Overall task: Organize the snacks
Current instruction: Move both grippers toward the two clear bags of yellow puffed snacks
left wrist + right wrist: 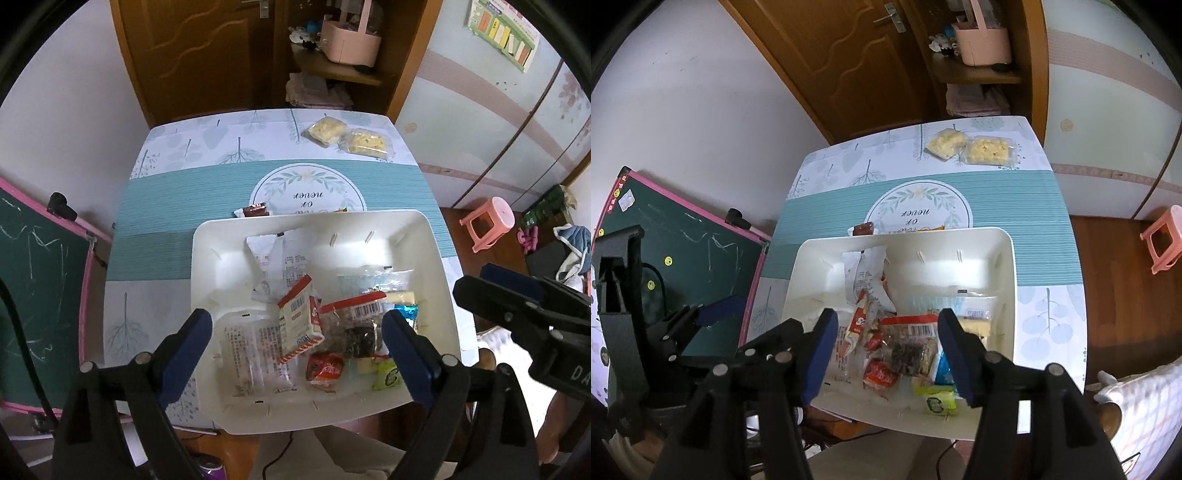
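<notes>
A white bin point(207, 266) point(1006, 280) stands at the table's near edge and holds several snack packets, among them a red-and-white pack point(299, 317), a dark clear pack point(358, 332) and a small red candy point(325, 369). Two yellow cake packets point(347, 138) point(971, 147) lie at the far right of the table. A small brown bar point(255, 211) point(864, 229) lies just behind the bin. My left gripper point(295, 350) is open and empty above the bin's near half. My right gripper point(886, 354) is open and empty over the bin too.
The table point(166, 221) has a teal mat with a round printed emblem point(308, 188). A green chalkboard point(33, 277) leans at the left. A pink stool point(487, 221) stands on the floor at the right. A wooden door and shelf are behind.
</notes>
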### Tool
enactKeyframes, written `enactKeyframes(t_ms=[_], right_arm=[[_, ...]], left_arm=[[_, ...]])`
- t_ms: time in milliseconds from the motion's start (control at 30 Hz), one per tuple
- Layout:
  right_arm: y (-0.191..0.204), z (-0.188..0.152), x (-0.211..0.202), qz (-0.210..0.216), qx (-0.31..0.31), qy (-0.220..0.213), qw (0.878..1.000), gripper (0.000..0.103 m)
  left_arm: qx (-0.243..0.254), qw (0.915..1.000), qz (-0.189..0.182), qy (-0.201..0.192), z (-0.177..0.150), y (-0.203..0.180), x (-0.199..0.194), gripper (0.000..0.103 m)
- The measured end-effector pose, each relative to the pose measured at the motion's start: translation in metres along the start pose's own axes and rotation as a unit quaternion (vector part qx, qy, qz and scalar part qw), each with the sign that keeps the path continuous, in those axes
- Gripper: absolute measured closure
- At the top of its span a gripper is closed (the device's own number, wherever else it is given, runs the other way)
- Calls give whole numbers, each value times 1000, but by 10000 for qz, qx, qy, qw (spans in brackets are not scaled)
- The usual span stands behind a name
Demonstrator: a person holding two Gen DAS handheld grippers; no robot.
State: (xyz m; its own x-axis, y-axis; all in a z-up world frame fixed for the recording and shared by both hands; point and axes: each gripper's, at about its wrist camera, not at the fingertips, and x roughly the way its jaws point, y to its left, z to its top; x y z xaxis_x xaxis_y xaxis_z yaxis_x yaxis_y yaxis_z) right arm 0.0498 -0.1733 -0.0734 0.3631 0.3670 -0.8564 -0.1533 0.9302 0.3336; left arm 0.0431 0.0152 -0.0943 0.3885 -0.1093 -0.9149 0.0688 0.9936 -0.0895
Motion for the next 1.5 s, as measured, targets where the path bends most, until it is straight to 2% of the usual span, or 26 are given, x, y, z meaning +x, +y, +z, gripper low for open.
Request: enactKeyframes(t_ms=[467, 833, 967, 1167, 1233, 1300, 1500], right_arm=[[-1, -6, 3, -39, 4, 94, 9999, 46], [-16, -3, 13, -145, 222, 202, 9994, 46], [-24, 4, 16, -209, 330, 193, 9991, 45], [-32, 24, 16, -400, 381, 104, 9984, 36], [-34, 35, 14, -513, 361, 19, 9980, 30], [-36, 50, 11, -619, 335, -73, 9975, 27], [-50, 107, 5, -835, 321, -373, 9953, 16]], left_arm=[[165, 9998, 34, 80, -1, -7, 2, 10], [455, 9988, 23, 195, 15, -16, 14, 10], [614, 9980, 24, 165, 31, -19, 18, 10], [929, 9957, 53, 19, 65, -25, 22, 10], [1065, 9943, 49, -39, 80, -27, 22, 9], [1224, 9924, 29, -107, 99, -30, 23, 1], [1468, 9885, 99, -355, 164, -32, 33, 1]])
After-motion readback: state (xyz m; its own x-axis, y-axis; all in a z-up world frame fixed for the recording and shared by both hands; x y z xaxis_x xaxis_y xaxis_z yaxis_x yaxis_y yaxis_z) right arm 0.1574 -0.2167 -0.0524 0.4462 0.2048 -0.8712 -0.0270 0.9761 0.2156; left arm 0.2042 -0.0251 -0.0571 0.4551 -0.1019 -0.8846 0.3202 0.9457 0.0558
